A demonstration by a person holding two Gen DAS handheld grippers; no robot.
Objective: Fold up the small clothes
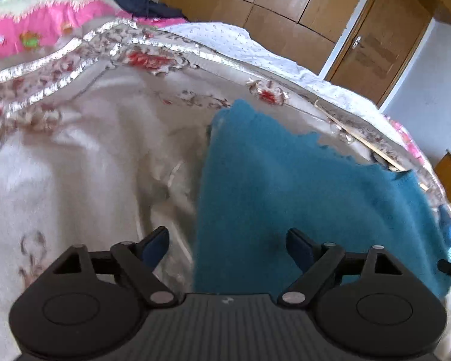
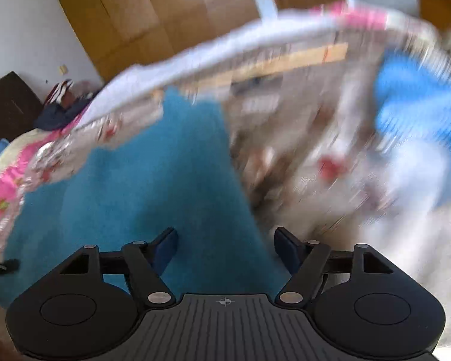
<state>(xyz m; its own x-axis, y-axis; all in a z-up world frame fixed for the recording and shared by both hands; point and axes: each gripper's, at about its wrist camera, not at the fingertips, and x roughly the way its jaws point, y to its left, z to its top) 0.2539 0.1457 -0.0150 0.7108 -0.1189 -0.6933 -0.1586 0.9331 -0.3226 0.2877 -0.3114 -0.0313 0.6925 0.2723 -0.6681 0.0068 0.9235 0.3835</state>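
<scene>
Teal knit garment (image 1: 300, 186) flat on floral bedspread (image 1: 90, 165) near bed's edge, left claw (image 1: 227, 248) wide, right claw (image 2: 225, 248) wide, both empty above it

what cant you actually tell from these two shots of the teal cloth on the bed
- Teal cloth: its near edge is hidden behind the left tool in the left wrist view.
- Light blue item: motion blur in the right wrist view leaves it unidentifiable.
- Dark clothing pile: too small to identify.

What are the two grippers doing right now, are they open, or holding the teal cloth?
Left gripper: open, holding nothing, over the teal cloth's edge.
Right gripper: open, holding nothing, over the same cloth.
</scene>
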